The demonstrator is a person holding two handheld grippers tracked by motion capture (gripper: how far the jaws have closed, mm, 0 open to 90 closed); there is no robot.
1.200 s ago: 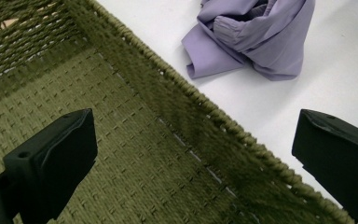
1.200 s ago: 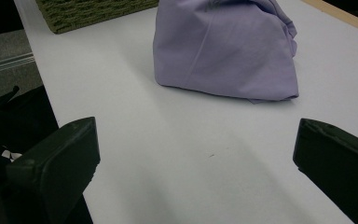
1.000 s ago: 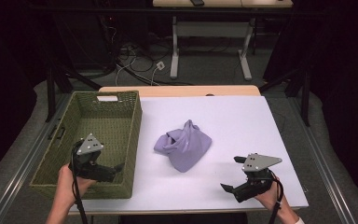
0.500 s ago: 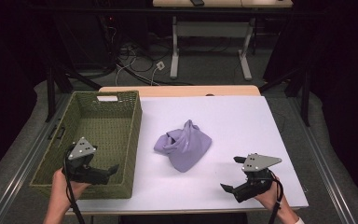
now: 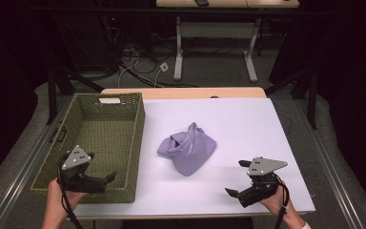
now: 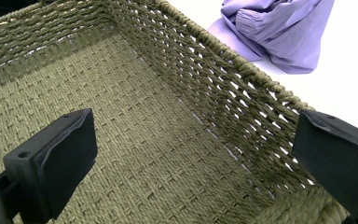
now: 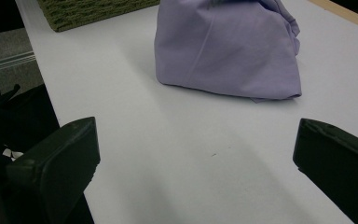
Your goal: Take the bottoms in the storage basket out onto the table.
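The purple cloth [image 5: 188, 149] lies crumpled mid-frame on the white table [image 5: 248, 124], beside the green basket [image 5: 124, 102]. My left gripper [image 5: 106, 180] hangs over the basket's lower end — jaws spread. My right gripper [image 5: 233, 178], lower right, is spread too, gripping nothing.

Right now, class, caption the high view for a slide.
Two open grippers, left over a green basket, right near a crumpled purple cloth.

My left gripper [image 5: 106, 179] and right gripper [image 5: 237, 179] are matte black, each topped by a grey three-cornered plate with small dark dots. Black cables trail down past my wrists. The jaws are blocky black slabs.
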